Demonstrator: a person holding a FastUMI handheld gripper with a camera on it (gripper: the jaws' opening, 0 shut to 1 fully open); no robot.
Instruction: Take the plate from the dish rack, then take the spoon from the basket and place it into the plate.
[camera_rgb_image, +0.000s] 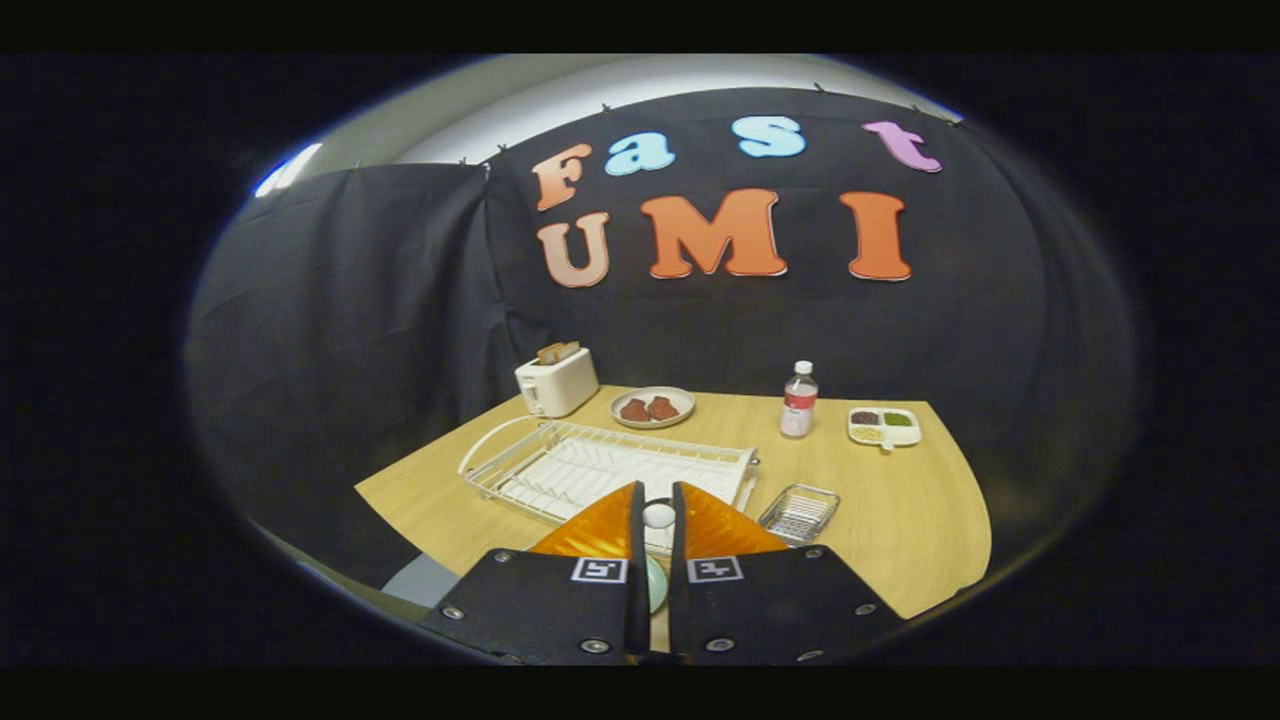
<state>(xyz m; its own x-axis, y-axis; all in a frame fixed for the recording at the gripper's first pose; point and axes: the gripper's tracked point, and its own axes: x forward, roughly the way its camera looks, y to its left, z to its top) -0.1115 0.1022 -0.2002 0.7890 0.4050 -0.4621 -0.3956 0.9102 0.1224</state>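
Observation:
My gripper (657, 487) hangs over the near part of the wooden table (900, 520), fingers drawn close together. A small white rounded piece, the spoon (658, 515), sits clamped in the narrow gap between them. Below the fingers, through the same gap, a sliver of a pale green plate (656, 585) shows on the table; the rest of it is hidden by the gripper body. The white wire dish rack (600, 468) lies just beyond the fingers, with no plate standing in it. The small metal basket (799, 512) sits to the right of the fingertips and looks empty.
At the back of the table stand a white toaster (556, 382) with bread in it, a dish with two brown pieces (652, 407), a water bottle (798, 400) and a divided snack tray (884, 426). The table's front edge runs close under the gripper.

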